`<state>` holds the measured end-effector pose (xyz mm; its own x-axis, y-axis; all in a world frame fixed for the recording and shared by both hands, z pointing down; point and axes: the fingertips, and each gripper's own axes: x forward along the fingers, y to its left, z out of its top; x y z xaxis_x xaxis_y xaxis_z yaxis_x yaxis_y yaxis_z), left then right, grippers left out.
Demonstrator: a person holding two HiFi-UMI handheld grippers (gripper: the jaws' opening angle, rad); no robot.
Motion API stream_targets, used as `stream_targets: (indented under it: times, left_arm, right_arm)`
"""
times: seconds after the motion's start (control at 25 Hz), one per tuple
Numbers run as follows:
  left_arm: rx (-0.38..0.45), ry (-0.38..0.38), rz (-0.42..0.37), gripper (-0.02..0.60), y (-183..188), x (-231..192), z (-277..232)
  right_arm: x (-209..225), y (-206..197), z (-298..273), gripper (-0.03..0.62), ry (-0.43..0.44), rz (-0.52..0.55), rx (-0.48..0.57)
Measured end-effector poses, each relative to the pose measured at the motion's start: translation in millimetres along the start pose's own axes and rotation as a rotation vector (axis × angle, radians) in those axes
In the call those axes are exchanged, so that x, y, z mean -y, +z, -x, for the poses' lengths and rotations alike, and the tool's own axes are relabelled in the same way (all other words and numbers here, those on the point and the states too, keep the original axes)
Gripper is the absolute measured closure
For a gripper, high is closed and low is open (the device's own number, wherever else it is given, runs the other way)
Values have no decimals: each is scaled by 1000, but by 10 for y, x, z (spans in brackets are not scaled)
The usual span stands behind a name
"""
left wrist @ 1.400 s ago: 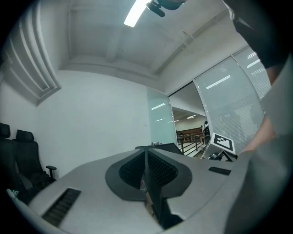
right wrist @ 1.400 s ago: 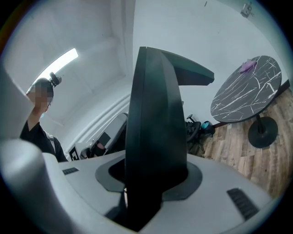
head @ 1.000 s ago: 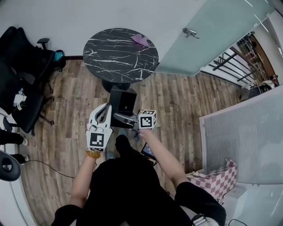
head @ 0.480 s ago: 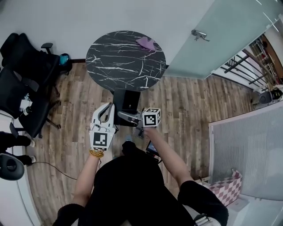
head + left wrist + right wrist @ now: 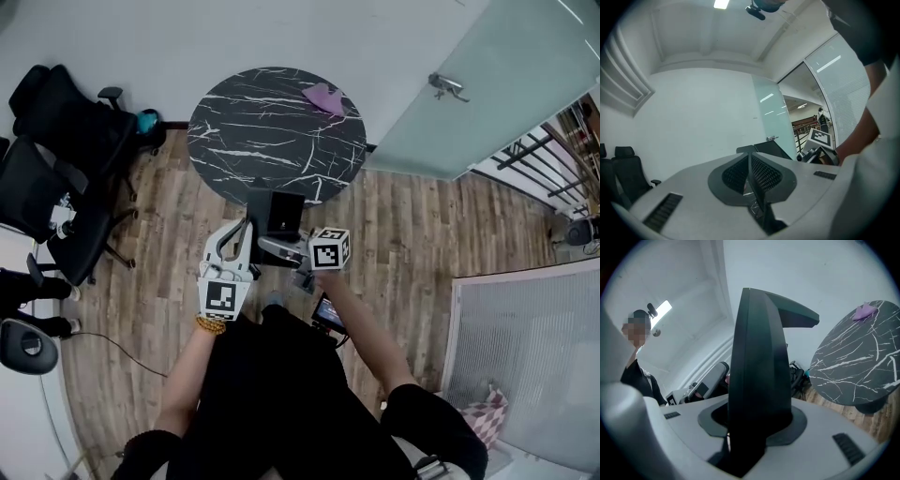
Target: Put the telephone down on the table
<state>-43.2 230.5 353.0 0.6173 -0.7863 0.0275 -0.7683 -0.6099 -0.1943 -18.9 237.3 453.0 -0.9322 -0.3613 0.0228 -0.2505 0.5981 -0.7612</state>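
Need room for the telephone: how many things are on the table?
1: a purple thing near the table's far edge. The right gripper's telephone hides some near edge.

- surface (image 5: 253, 131): smooth black stone look, white veins
- floor (image 5: 422, 225): matt wood planks
- telephone (image 5: 281, 214): dark matt plastic
- door (image 5: 506, 84): frosted glass, metal handle (image 5: 448, 86)

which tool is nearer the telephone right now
Right. The right tool is clamped on the telephone. The left tool, shut and empty, is just to the telephone's left and has no grip on it.
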Motion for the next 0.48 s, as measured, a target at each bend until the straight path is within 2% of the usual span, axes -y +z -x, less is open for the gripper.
stream_targets:
  times: [0.12,0.28,0.48]
  left_arm:
    - [-1,10,-23,554,-13,-59,-203]
    - [-16,4,10,552,-108,-58,-336]
    - [-29,-4,29,554,-227,-290,-575]
  right_arm:
    - [192,204,-9,418,10,1,-8]
    - [343,263,24,418,-8,-21,-10]
    - [560,425,-144,418,-25,-23,-9]
